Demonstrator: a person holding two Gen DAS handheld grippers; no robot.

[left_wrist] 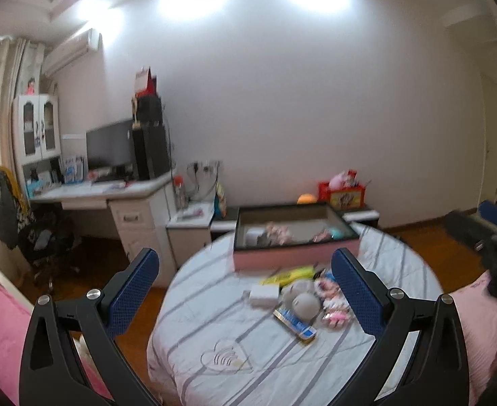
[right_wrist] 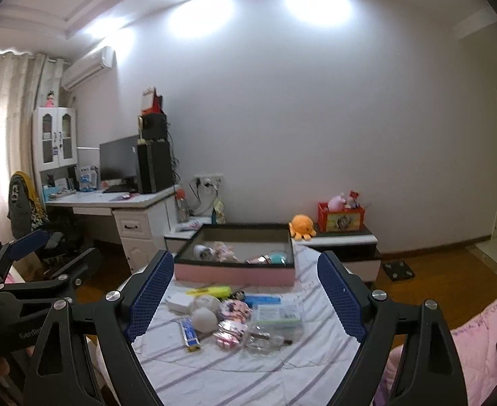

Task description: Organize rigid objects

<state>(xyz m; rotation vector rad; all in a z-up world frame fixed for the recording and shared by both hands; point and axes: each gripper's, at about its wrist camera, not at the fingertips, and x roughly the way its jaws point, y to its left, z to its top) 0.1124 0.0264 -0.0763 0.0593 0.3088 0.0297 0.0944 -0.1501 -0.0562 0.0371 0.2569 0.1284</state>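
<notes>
Nearest the lens, the left gripper (left_wrist: 245,291) is seen with its blue-padded jaws spread wide and nothing between them; the right gripper (right_wrist: 245,294) is likewise held wide apart and empty. Both hover above the round table covered in a pale striped quilted cloth (right_wrist: 234,375), short of the heap of small things lying just before the shallow pink-sided box with a dark rim (right_wrist: 234,272).

Taken from left to right in the right wrist view, the heap is read as follows. The small white rectangular charger block (right_wrist: 180,302) is judged stiff, light and smooth, best pinched across its short flat sides. The yellow cylindrical marker (right_wrist: 214,291) behind it is judged hard and apt to roll, so a grip across its barrel at the middle is advised. The flat blue-and-yellow wrapped packet (right_wrist: 189,333) lies low on the cloth and is probably hard to get under; its long edges are the likelier hold. The two pale round domed pieces (right_wrist: 205,318) are judged slippery on their curves. The clear plastic lidded case (right_wrist: 277,316) at the right is judged light, rigid and somewhat brittle, to be taken across its narrow width.

The pink and white small items (right_wrist: 233,311) in the middle are too jumbled to identify. The box's contents are only partly visible behind its near wall, and the left wrist view is blurred.
</notes>
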